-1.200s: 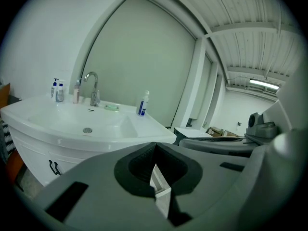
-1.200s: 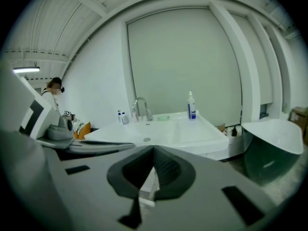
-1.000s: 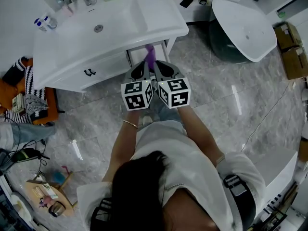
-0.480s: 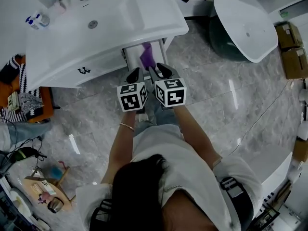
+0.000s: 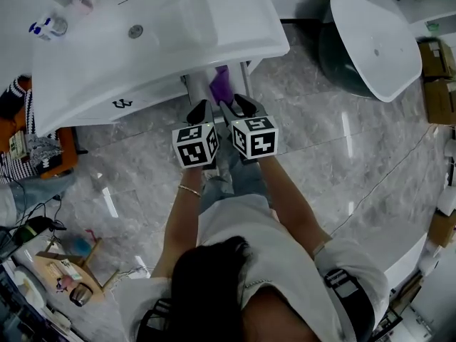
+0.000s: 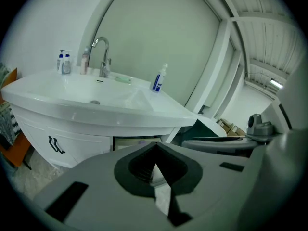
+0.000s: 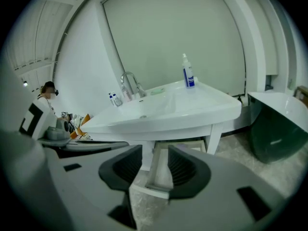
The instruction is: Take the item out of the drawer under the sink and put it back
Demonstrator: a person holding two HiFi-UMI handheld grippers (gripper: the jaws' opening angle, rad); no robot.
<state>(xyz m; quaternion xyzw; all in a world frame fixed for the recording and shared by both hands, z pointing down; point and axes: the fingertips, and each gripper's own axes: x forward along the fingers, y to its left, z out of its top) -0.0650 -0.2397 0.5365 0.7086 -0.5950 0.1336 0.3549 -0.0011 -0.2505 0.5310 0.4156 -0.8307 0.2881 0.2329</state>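
Observation:
A white sink vanity (image 5: 164, 38) stands ahead of me, and the drawer (image 5: 206, 84) under it is pulled out. A purple item (image 5: 220, 84) lies in that drawer. Both grippers hover side by side just in front of the drawer, low over the floor. My left gripper (image 5: 199, 110) (image 6: 155, 148) is shut with nothing in it. My right gripper (image 5: 239, 106) (image 7: 155, 165) is open; its jaws have just been opening, and only the white drawer (image 7: 161, 174) shows through the gap between its pads.
A white bathtub (image 5: 374, 41) stands to the right, with cardboard boxes (image 5: 438, 84) beyond it. Left of the drawer is a cabinet front with a black handle (image 5: 122, 104). A chair with striped cloth (image 5: 28, 144) and floor clutter (image 5: 68, 280) lie left. A spray bottle (image 7: 188, 73) stands on the sink.
Both grippers have dropped lower and drawn back from the drawer. The purple item, at the gripper tips a second ago, now lies in the drawer apart from them.

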